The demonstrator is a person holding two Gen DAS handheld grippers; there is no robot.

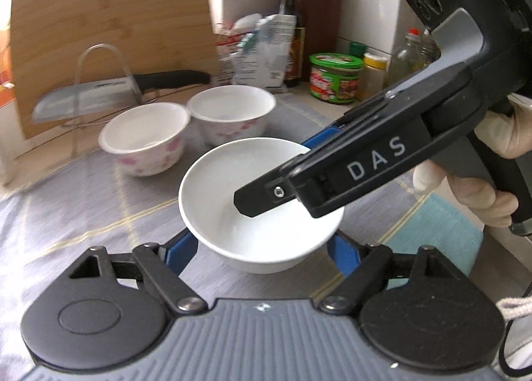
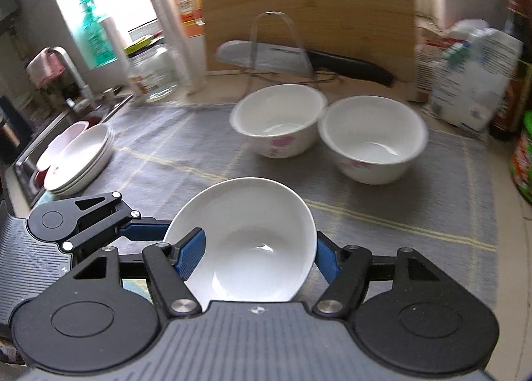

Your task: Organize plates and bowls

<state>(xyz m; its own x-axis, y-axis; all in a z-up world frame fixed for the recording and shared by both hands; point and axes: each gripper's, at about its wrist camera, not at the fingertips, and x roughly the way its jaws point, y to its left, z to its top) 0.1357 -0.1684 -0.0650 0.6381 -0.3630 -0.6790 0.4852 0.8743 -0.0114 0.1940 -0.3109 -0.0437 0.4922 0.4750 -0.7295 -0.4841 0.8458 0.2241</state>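
We see a grey checked cloth (image 2: 186, 148) covering the counter (image 1: 335, 108) across the middle of both views, with a tall bamboo cutting board (image 2: 306, 5) leaning at the back. A stack of shallow white plates (image 2: 79, 158) sits at the left edge of the right wrist view. Two white bowls with pink flowers (image 2: 279, 121) (image 2: 372, 140) stand touching each other, above centre. Lower centre, a plain white ceramic bowl (image 2: 246, 241) is tilted; our right hand-held gripper (image 2: 256, 248) grips it across the rim, one finger inside, one outside. Our left hand-held gripper (image 1: 262, 248) straddles that bowl with fingers (image 1: 181, 249) spread wide; we cannot tell whether they touch it.
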